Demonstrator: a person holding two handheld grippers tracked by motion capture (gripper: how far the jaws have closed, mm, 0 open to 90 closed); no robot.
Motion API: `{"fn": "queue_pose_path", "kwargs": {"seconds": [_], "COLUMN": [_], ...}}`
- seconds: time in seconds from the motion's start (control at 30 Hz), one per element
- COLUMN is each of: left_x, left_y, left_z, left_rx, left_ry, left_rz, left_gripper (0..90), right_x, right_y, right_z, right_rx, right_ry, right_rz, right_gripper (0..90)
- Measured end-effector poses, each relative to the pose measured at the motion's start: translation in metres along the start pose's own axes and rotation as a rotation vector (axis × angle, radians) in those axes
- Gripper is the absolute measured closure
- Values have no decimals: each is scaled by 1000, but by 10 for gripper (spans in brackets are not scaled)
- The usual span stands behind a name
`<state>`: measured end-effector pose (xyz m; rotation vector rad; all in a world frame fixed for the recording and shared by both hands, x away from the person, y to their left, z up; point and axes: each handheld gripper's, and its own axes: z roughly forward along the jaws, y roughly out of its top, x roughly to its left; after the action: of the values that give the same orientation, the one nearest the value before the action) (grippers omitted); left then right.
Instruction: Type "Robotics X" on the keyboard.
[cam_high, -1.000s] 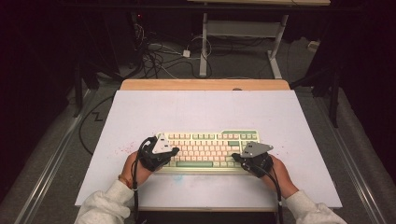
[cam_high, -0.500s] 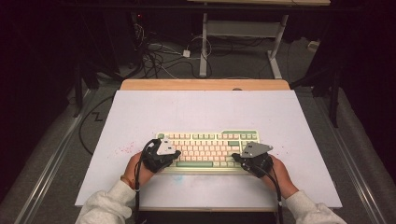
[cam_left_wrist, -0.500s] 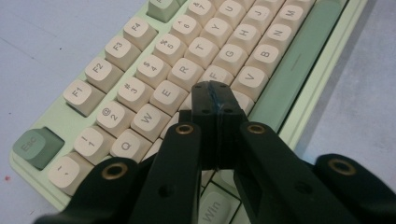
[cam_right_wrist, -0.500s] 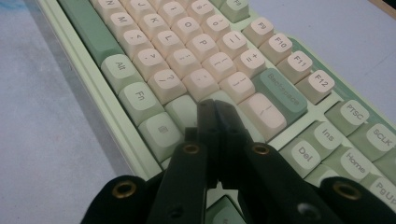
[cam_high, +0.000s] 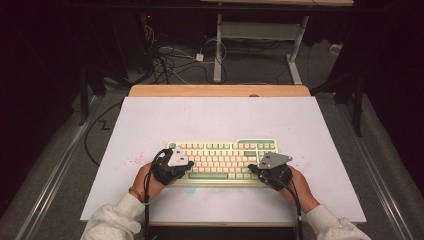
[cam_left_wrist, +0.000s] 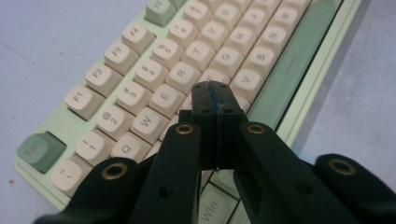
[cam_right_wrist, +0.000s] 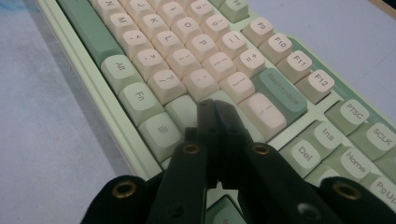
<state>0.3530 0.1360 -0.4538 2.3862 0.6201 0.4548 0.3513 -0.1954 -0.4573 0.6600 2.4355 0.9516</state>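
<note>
Both grippers closed and empty, tips over the keyboard.

The keyboard (cam_high: 222, 161), pale green with cream keys, lies on the white table (cam_high: 220, 120) toward its near edge, at about 6 o'clock from the table's centre. The left gripper (cam_high: 189, 164) sits at the keyboard's 9 o'clock end; in the left gripper view its jaws are pressed fully together with nothing between them, the closed tip (cam_left_wrist: 215, 100) poised over the letter rows below the E and R keys; whether it touches a key cannot be told. The right gripper (cam_high: 251, 168) sits at the keyboard's 4 o'clock corner; in the right gripper view its jaws meet flush and hold nothing, the tip (cam_right_wrist: 212, 109) just over the keys beside Backspace (cam_right_wrist: 280, 94), contact uncertain.
</note>
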Motion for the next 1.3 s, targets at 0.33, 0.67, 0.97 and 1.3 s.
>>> {"fn": "queue_pose_path", "kwargs": {"seconds": [0.33,0.67,0.97,1.3], "left_x": [-1,0,2,0], "left_y": [1,2,2,2], "left_z": [-6,-14,-21,-22], "left_rx": [-34,-81,-121,-142], "left_ry": [37,66,101,162], "left_rz": [6,5,6,16], "left_gripper": [878,877,846,718], "right_x": [0,-5,-5,-7], "right_y": [0,0,4,6], "right_z": [-1,-12,-20,-25], "right_rx": [-3,-50,-97,-140], "right_ry": [-3,-14,-44,-67], "right_rz": [-8,-5,-13,-4], "right_gripper": [900,900,847,747]}}
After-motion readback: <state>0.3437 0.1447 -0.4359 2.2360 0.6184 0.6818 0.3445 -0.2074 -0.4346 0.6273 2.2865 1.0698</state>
